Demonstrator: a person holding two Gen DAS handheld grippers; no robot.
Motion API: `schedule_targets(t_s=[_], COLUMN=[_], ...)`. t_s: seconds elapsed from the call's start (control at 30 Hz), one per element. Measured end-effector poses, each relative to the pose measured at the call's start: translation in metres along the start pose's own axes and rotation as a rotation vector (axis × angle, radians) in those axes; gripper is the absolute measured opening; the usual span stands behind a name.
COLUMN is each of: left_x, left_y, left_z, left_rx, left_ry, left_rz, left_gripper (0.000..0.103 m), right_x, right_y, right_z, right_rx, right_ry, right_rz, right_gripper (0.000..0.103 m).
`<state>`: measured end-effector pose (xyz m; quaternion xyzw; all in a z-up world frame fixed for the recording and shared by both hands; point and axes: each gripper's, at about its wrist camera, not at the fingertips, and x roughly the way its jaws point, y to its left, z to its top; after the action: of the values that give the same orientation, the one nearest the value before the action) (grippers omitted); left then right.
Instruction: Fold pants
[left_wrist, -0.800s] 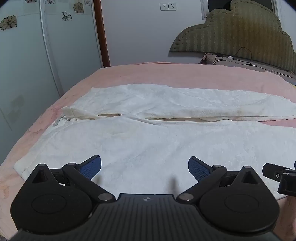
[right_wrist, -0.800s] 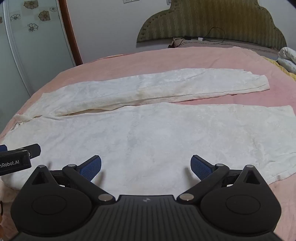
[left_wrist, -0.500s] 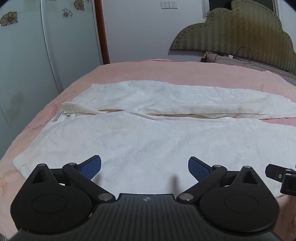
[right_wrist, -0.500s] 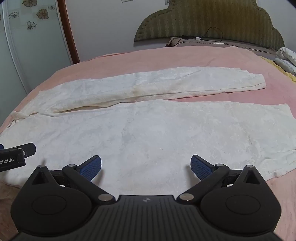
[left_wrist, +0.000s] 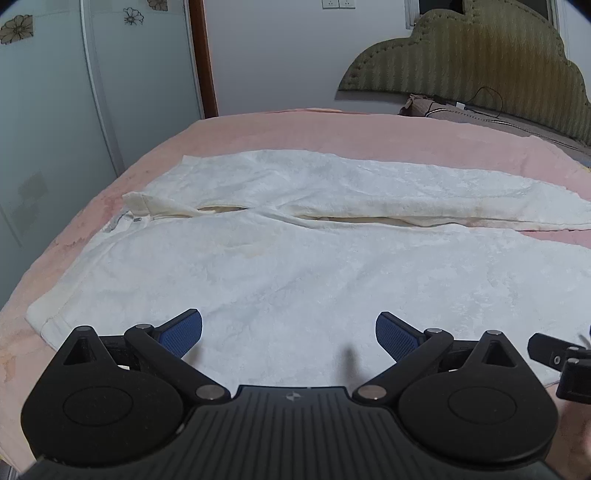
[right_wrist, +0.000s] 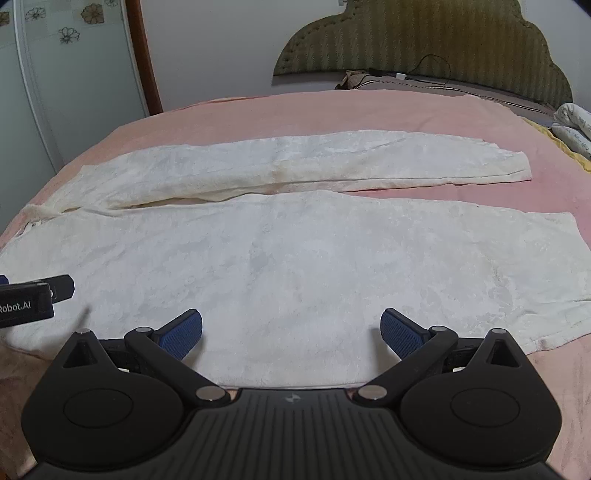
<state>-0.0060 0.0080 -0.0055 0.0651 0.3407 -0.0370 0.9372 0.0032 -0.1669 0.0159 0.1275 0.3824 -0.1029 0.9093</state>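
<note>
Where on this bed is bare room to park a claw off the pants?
Bare pink blanket runs between the far leg and the headboard. A narrow pink wedge opens between the two cuffs. The near leg fills the space under both open claws. The right edge holds rolled bedding.

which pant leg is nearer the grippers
The wide near leg, lying right ahead of both open grippers. The far leg lies beyond it, toward the headboard.
</note>
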Motion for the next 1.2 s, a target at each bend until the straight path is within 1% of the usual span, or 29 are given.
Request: schedule_targets(t_s=[0.03, 0.1, 0.3, 0.47, 0.5, 0.57, 0.6, 0.67, 0.7, 0.73, 1.2], left_x=[-0.001, -0.003, -0.007, -0.004, -0.004, -0.004, -0.004, -0.004, -0.003, -0.003, -0.001], left_y=[0.001, 0.001, 0.002, 0.003, 0.004, 0.004, 0.005, 0.005, 0.004, 0.004, 0.006], left_z=[0.0, -0.001, -0.005, -0.005, -0.005, -0.005, -0.005, -0.004, -0.004, -0.004, -0.004], left_rx=[-0.002, -0.003, 0.001, -0.005, -0.005, -0.007, -0.006, -0.003, -0.001, 0.001, 0.002], left_ry=[0.003, 0.01, 0.024, 0.039, 0.041, 0.042, 0.043, 0.045, 0.046, 0.047, 0.052], left_rz=[-0.01, -0.017, -0.023, -0.022, -0.021, -0.02, -0.02, -0.019, -0.017, -0.016, -0.008], left_gripper=[0.102, 0.102, 0.102, 0.102, 0.102, 0.102, 0.102, 0.102, 0.102, 0.102, 0.102], right_x=[0.0, -0.002, -0.009, -0.006, -0.004, -0.007, -0.009, -0.009, -0.001, 0.0, 0.001], right_y=[0.008, 0.001, -0.004, -0.003, 0.002, -0.004, 0.006, 0.007, 0.017, 0.018, 0.02], right_z=[-0.002, -0.001, -0.003, -0.005, -0.005, -0.003, -0.01, -0.01, -0.01, -0.01, -0.011], right_rx=[-0.011, -0.018, -0.044, -0.047, -0.028, -0.029, -0.03, -0.031, -0.027, -0.026, -0.034], right_ry=[0.0, 0.004, 0.009, 0.018, 0.022, 0.021, 0.017, 0.018, 0.018, 0.021, 0.028], right_rz=[0.001, 0.02, 0.031, 0.026, 0.022, 0.023, 0.016, 0.012, 0.003, 0.001, 0.004], right_gripper=[0.103, 0.103, 0.103, 0.103, 0.103, 0.103, 0.103, 0.103, 0.103, 0.103, 0.103])
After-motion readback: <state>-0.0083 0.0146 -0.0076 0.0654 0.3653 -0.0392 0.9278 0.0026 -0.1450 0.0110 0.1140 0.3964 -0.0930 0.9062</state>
